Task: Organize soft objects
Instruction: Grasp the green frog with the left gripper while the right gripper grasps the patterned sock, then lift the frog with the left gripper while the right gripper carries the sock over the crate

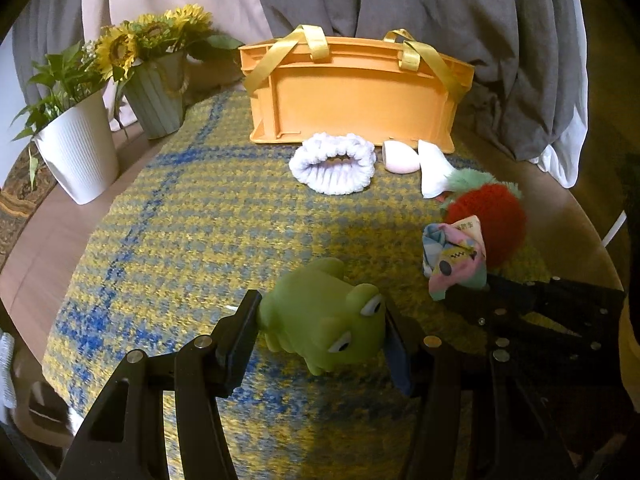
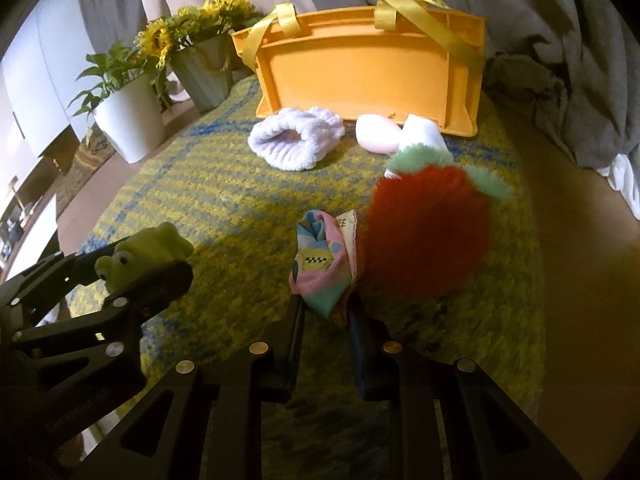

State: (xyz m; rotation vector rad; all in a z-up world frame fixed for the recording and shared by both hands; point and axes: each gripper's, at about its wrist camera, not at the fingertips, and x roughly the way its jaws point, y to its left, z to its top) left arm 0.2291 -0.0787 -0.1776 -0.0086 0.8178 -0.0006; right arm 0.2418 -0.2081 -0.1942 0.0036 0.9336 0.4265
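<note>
**Both grippers loaded, crate waiting at the back**

Nearest thing first: the left gripper (image 1: 320,336) is clamped on the green frog toy (image 1: 324,316), pads pressed into its sides, frog lying sideways with its eyes facing right. In the right wrist view you only get the frog's head (image 2: 140,256) poking out past the black finger, so the left camera is the one that actually shows the grip.

The right gripper (image 2: 326,312) is pinched on a pastel patterned cloth (image 2: 320,264), bunched up above the fingertips. From the left wrist view the same cloth (image 1: 456,256) sits in front of the red fuzzy ball (image 1: 488,224); the right camera shows that ball (image 2: 424,232) much bigger, just beside the cloth, with green fluff along its far edge.

Mid-distance, the yellow-and-blue woven mat (image 1: 192,216) has a big bare patch between the frog and the far stuff, so lots of room there. Past that: a white fuzzy band (image 1: 332,168), a pale pink egg-shaped sponge (image 1: 400,158) and a white wedge-shaped piece (image 1: 434,168), all close to the base of the orange crate (image 1: 352,96) with its yellow ribbon handles (image 1: 316,46).

Left of the crate, off the mat's edge on the counter (image 1: 48,248), stand a white plant pot (image 1: 80,160) and a green pot of sunflowers (image 1: 156,108). Grey and pale fabric (image 1: 460,8) hangs behind everything. The right camera shows bare brown counter to the right of the mat.
</note>
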